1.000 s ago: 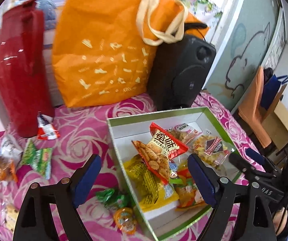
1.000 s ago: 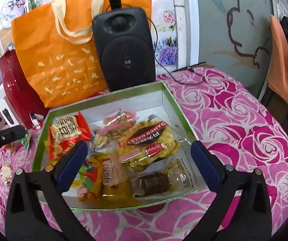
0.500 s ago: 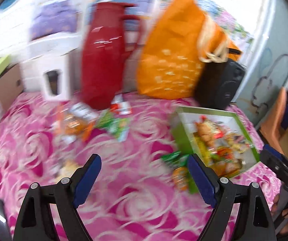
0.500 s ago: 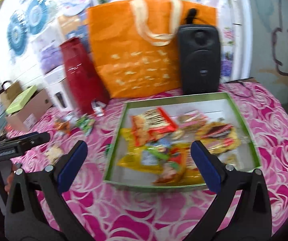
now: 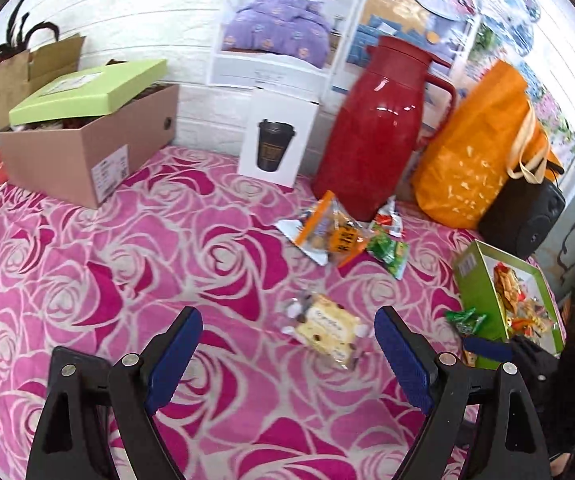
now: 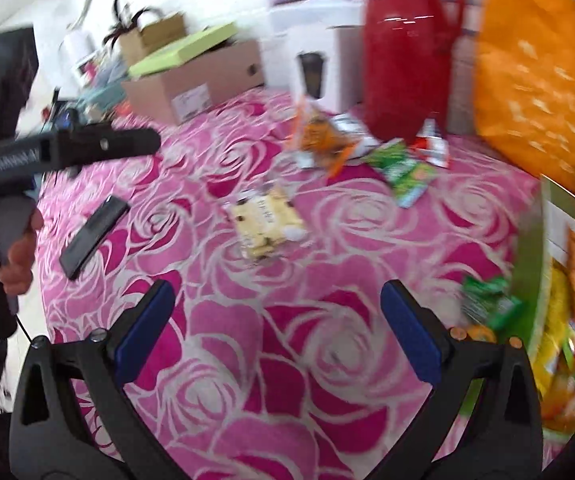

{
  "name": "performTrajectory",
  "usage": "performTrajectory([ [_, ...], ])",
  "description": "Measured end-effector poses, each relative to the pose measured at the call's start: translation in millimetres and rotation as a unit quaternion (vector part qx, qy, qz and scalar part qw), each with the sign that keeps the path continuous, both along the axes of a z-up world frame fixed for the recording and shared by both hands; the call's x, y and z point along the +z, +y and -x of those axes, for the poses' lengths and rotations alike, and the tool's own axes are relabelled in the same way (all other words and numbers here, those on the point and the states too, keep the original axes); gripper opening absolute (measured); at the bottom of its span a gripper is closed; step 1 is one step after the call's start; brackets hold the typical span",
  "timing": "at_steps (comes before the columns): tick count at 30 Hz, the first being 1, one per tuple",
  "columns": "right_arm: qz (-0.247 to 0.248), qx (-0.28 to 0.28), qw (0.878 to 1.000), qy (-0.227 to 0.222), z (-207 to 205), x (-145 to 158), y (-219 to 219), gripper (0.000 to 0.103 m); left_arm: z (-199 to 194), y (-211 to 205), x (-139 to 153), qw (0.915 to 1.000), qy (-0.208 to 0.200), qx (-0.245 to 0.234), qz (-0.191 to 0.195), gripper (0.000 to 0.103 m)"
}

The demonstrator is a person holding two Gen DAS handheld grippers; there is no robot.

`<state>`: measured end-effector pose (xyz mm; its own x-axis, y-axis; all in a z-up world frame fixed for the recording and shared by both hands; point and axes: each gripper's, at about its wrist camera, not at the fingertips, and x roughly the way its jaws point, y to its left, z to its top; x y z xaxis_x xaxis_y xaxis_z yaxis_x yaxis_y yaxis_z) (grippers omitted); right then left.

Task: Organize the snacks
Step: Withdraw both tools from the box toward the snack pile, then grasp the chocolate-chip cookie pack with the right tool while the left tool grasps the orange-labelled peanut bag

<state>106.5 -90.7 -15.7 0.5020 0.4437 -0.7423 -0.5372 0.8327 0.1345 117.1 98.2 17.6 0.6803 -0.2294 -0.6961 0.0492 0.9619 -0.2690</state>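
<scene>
- The likeliest failure, as a judgement: the yellow biscuit packet (image 5: 326, 330) lies flat and crinkly on the rose-patterned cloth (image 5: 127, 280), so a shallow approach could push it along or pinch cloth with the wrapper.
- A second risk is the green box (image 5: 483, 292), already crowded with packets; a snack released over its near wall could slide off the heap and land outside, beside the small green sweet packet (image 5: 465, 320) that lies at the foot of that wall.
- The right wrist view is smeared by motion, so anything judged from it is uncertain.
- The left gripper (image 5: 287, 354) has its jaws wide apart and holds nothing; the yellow biscuit packet lies just ahead, toward its right finger, not yet between the pads.
- The right gripper (image 6: 277, 326) is likewise spread and empty; the same packet (image 6: 265, 220) lies ahead of it, well apart.
- More loose snacks, an orange packet (image 5: 327, 234) and a green one (image 5: 387, 250), lie farther off on the bench, near the foot of the red jug (image 5: 375, 132).
</scene>
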Motion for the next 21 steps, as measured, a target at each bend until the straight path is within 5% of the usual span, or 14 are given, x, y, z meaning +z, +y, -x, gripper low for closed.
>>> performTrajectory([
  [14,0.033,0.074,0.995,0.05,-81,-52,63,0.102,-16,27,-22,0.9997,0.021,-0.013,0.006,0.09],
  [15,0.036,0.072,0.995,0.058,-85,-56,63,0.098,-19,27,-23,0.9996,0.023,-0.015,0.005,0.09],
  [17,0.059,0.055,0.996,0.042,-86,-56,61,0.064,-24,26,-24,0.9995,0.025,-0.019,0.005,0.09],
  [21,0.04,0.03,0.998,0.032,-80,-38,45,0.06,-38,18,-22,0.9991,0.022,-0.036,0.006,0.09],
])
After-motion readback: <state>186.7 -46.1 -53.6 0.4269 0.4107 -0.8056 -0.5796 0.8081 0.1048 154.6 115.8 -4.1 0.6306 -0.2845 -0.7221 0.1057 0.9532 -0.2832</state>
